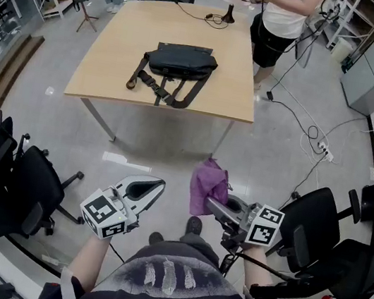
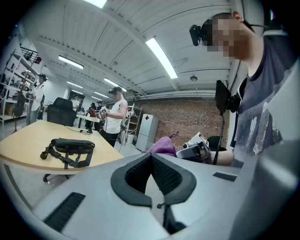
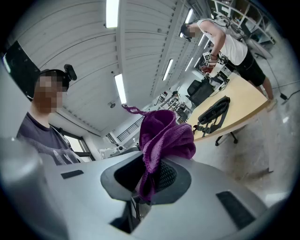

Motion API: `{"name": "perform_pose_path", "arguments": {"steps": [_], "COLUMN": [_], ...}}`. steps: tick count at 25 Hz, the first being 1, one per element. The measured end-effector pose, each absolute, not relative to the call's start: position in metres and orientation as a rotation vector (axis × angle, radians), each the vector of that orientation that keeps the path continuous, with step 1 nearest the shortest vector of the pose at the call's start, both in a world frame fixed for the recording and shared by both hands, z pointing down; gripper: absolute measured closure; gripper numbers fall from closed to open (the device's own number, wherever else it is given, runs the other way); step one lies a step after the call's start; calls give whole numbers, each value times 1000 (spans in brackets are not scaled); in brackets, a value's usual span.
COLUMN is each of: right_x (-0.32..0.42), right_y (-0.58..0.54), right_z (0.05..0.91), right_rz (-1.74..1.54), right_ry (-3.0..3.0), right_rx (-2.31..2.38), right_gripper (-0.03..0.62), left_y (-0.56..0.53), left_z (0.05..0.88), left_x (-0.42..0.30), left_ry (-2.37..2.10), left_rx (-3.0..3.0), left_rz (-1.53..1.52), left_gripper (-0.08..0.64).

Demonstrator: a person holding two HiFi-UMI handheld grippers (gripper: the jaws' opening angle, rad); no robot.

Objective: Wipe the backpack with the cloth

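We find the fingers of the right gripper [image 3: 150, 168] clenched on the purple cloth [image 3: 164, 136], which bunches above them. The fingers of the left gripper [image 2: 151, 157] are closed together on nothing. The black backpack [image 1: 179, 61] lies flat on the worktop [image 1: 109, 60] (well apart from both grippers), its straps trailing toward the near edge.

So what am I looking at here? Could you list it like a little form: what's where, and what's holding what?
backpack: dark, lying flat on the tan table, straps spread toward the near edge
cloth: purple, pinched in the right tool
left tool: shut, nothing in it
progress: both tools well short of the table, wiping not begun
bystander: a person standing at the table's far corner
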State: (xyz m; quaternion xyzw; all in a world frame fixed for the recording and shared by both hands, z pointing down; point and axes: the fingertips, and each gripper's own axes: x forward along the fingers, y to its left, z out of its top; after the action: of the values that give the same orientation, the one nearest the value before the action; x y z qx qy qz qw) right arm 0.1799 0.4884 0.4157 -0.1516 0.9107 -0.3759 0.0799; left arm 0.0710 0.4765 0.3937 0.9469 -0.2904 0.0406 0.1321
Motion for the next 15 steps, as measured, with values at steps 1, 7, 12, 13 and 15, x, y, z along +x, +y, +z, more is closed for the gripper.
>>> {"name": "perform_pose_path", "arguments": {"steps": [1, 7, 12, 13, 15], "right_x": [188, 237, 248, 246, 240], "right_y": [481, 430, 384, 376, 359], "right_z": [415, 413, 412, 412, 408], "right_rz": [-1116, -1095, -1110, -1117, -1102], "right_ry": [2726, 2729, 2762, 2766, 2791], "right_rx": [-450, -443, -381, -365, -341], "right_gripper": [555, 555, 555, 555, 555], "left_y": [468, 415, 377, 370, 357], "left_z": [392, 379, 378, 380, 385], "left_x": [77, 117, 131, 129, 121], "left_ry": [-853, -914, -982, -987, -1004], "left_rx": [2743, 2761, 2745, 2739, 2725], "left_rz": [114, 107, 111, 118, 136], "left_gripper": [554, 554, 554, 554, 553]}}
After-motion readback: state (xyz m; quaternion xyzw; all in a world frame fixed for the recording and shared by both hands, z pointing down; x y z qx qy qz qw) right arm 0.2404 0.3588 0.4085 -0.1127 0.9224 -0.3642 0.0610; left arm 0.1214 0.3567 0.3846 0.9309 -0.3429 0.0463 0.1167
